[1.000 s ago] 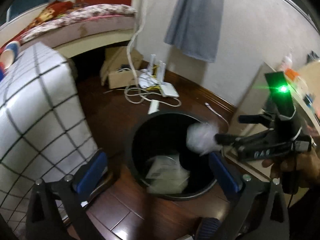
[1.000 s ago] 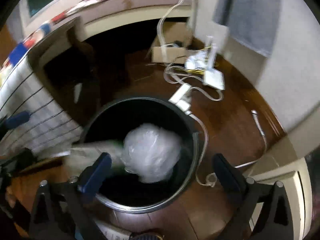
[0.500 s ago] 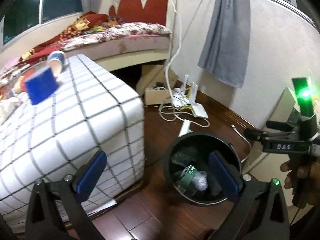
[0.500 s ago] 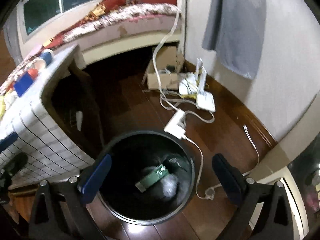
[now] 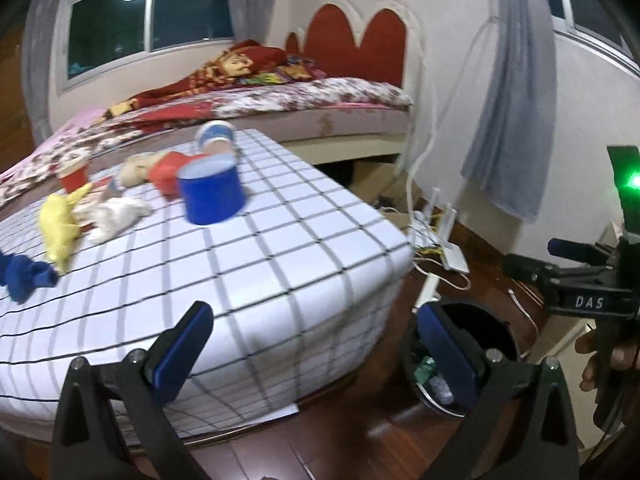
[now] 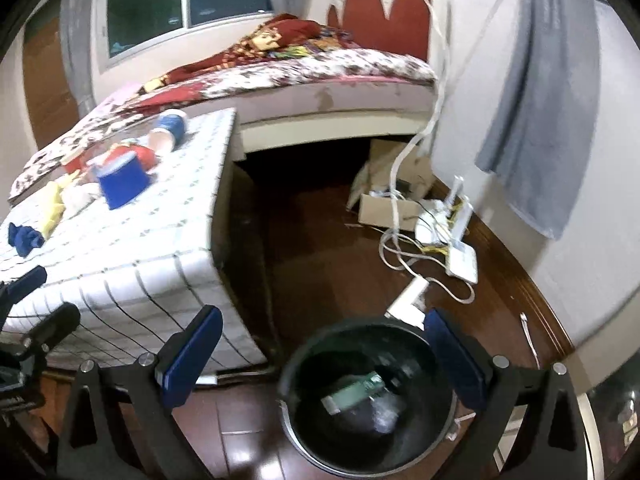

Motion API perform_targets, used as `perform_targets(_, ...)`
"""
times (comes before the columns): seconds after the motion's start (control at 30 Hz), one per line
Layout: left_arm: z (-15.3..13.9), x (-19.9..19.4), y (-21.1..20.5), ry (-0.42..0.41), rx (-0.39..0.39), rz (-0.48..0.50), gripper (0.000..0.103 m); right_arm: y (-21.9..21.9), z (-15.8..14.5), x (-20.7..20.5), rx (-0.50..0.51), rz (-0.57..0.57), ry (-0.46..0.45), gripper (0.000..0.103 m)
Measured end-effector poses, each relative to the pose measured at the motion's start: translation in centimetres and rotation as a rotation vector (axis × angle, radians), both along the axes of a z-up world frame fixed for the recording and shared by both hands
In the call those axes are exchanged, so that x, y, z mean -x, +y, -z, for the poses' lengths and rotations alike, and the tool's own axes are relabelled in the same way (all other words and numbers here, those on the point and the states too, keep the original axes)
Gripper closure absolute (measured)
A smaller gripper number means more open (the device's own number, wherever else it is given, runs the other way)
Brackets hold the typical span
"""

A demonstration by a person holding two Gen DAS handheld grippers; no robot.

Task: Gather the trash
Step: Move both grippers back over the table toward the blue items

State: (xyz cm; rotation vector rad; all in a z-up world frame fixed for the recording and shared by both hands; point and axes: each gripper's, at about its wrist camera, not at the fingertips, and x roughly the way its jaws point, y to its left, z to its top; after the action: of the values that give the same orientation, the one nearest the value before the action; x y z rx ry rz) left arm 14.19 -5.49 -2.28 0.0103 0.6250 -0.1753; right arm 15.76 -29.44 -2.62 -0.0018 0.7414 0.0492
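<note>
A black trash bin point(image 6: 368, 400) stands on the dark wood floor, holding a green box point(image 6: 352, 390) and a clear plastic wad point(image 6: 384, 414). It also shows in the left wrist view point(image 5: 500, 332). My right gripper point(image 6: 320, 360) is open and empty above the bin. My left gripper point(image 5: 316, 348) is open and empty, facing the checkered table point(image 5: 260, 264). On the table lie a blue cup point(image 5: 212, 196), a yellow wad point(image 5: 60, 224), a white wad point(image 5: 112, 216), a blue wad point(image 5: 24, 276), red cups and a tipped cup point(image 5: 216, 138).
A bed point(image 6: 300, 76) runs behind the table. Cardboard boxes point(image 6: 388, 204), a router point(image 6: 460, 256), a power strip point(image 6: 408, 304) and loose cables lie on the floor by the wall. A grey cloth point(image 6: 548, 100) hangs on the wall.
The right gripper let the plastic wad fall into the bin and opened. Both grippers rose and tilted up, bringing the table top and bed into view.
</note>
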Motion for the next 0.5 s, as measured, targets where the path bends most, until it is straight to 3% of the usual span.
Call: perform_targets(0.5,-1.3,0.9,11.8,-0.044,-0.021,-0.236,0.000,13.6,-2.8,-4.5,-0.011,-0.218,-0.054,0.001)
